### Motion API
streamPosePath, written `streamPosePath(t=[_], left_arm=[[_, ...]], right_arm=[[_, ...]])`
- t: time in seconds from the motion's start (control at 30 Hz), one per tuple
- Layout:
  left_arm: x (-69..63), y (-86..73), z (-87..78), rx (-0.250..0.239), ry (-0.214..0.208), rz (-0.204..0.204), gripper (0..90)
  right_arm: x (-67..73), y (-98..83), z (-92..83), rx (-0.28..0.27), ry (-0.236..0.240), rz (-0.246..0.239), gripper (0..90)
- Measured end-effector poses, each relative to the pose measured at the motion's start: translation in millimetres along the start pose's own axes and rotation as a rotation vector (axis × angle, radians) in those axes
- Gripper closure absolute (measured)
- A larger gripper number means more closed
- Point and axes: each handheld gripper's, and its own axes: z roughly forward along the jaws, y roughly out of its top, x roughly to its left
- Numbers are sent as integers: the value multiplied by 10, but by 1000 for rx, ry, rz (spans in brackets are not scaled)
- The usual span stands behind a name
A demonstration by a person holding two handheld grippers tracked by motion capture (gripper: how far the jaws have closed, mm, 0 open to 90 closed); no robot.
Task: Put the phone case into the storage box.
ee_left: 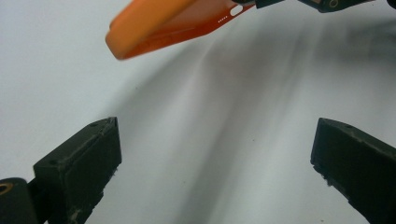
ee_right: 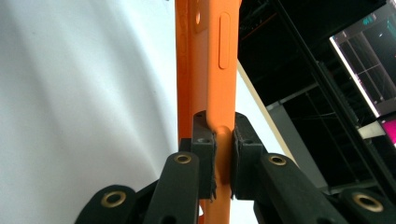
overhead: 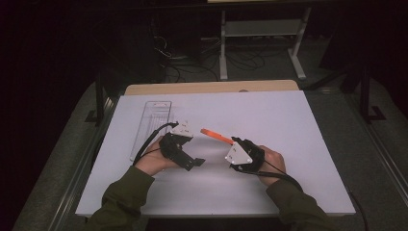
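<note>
1. The pick-up looks done: the right gripper (overhead: 234, 142) holds the orange phone case (overhead: 216, 135) lifted off the white table (overhead: 288, 125), near the middle of its front half.
2. In the right gripper view its fingers (ee_right: 203, 140) are clamped tight on one thin side wall of the case (ee_right: 210, 70), pinching the wall so that it bulges slightly between the pads.
3. The left gripper (overhead: 192, 144) sits just beside the free end of the case, apart from it. In the left gripper view its fingers (ee_left: 88, 158) stand wide open with nothing between them, and the case (ee_left: 159, 23) hangs above and ahead of them.
4. What is left, by my judgement: the left gripper has yet to take the free end, and the case has yet to be set anywhere. A clear plastic tray (overhead: 150, 126) lies at the left of the table, well apart from the case; it may be the destination, though I cannot tell.
5. The case is a soft, bright orange shell, long and shallow, with a raised side button, a small round hole, and a row of tiny holes beside an oval cut-out at one end. It looks flexible and empty.
</note>
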Motion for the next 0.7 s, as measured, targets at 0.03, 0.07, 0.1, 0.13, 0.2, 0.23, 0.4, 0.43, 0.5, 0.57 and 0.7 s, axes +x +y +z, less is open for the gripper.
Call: streamPosePath(t=[0.03, 0.07, 0.1, 0.13, 0.2, 0.23, 0.4, 0.43, 0.5, 0.57, 0.7], left_arm=[[-11, -1, 12, -11, -2, -19, 16], [-13, 1, 16, -10, -6, -25, 16], [-14, 1, 20, -9, -12, -28, 16], [-10, 2, 22, -11, -13, -31, 16], [-12, -1, 26, -17, -18, -40, 16], [-18, -1, 25, -14, -18, -42, 16], [-18, -6, 33, -5, -14, -14, 16], [-20, -7, 36, -5, -13, -14, 16], [-23, -9, 37, -10, -16, -18, 16], [-28, -8, 39, -24, -20, -29, 16], [-48, -9, 34, -36, -29, -36, 15]], right_arm=[[-9, -2, 1, 1, 4, 5, 806], [-16, -4, 1, 1, 6, 11, 805], [-21, -5, 1, 2, 6, 17, 806], [-26, -8, 1, 4, 11, 22, 806], [-43, -13, 2, 11, 14, 32, 806], [-50, -15, 3, 9, 14, 42, 806], [-95, -27, 3, 14, 35, 95, 806], [-101, -29, 4, 14, 37, 108, 806], [-107, -33, 6, 17, 41, 125, 806], [-101, -32, 12, 16, 54, 157, 806], [-115, -37, 20, 24, 70, 183, 806]])
